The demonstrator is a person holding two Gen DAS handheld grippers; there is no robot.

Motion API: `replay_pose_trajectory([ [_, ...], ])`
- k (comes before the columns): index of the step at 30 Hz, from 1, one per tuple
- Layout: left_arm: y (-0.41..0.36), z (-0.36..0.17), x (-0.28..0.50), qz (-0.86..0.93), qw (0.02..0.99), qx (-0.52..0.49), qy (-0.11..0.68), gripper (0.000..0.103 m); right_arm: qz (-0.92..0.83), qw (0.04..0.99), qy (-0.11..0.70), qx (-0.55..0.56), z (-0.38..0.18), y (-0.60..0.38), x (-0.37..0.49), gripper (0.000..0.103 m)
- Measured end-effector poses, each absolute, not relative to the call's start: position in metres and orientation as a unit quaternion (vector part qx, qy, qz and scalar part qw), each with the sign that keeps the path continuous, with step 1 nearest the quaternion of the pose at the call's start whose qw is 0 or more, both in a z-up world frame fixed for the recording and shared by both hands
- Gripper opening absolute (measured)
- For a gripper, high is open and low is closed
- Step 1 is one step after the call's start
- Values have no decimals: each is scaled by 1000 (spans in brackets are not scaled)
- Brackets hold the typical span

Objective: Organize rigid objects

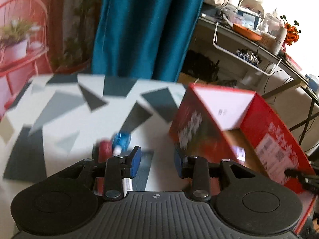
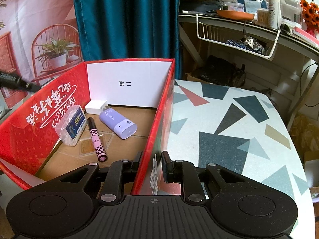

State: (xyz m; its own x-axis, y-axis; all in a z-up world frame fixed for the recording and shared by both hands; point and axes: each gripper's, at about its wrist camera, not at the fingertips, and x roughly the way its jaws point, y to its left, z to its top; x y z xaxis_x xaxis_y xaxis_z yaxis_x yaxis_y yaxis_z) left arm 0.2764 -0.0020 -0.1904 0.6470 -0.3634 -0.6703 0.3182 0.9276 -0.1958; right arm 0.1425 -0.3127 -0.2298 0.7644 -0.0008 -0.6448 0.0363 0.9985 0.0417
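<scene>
Red box [image 2: 155, 119] wall betw. right tongs [image 2: 152, 165].

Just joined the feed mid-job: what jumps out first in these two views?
The big red strawberry-print box dominates; the right gripper straddles its near side wall, one finger inside and one outside. On its floor lie a lilac power bank, a pink checkered tube and a clear case. The open left gripper hovers near blurred red and blue items.
</scene>
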Motion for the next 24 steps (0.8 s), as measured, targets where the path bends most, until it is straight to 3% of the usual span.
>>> replay_pose_trajectory([
  [2, 1, -199, 265, -190, 905, -24, 380, 49, -10, 939, 343, 26, -230, -313, 142, 17],
  [15, 3, -249, 207, -222, 888, 19, 401, 53, -9, 938, 344, 22, -230, -312, 143, 18],
  [24, -14, -256, 189, -238, 885, 99, 387, 64, -9, 939, 344, 23, -229, -311, 142, 18],
])
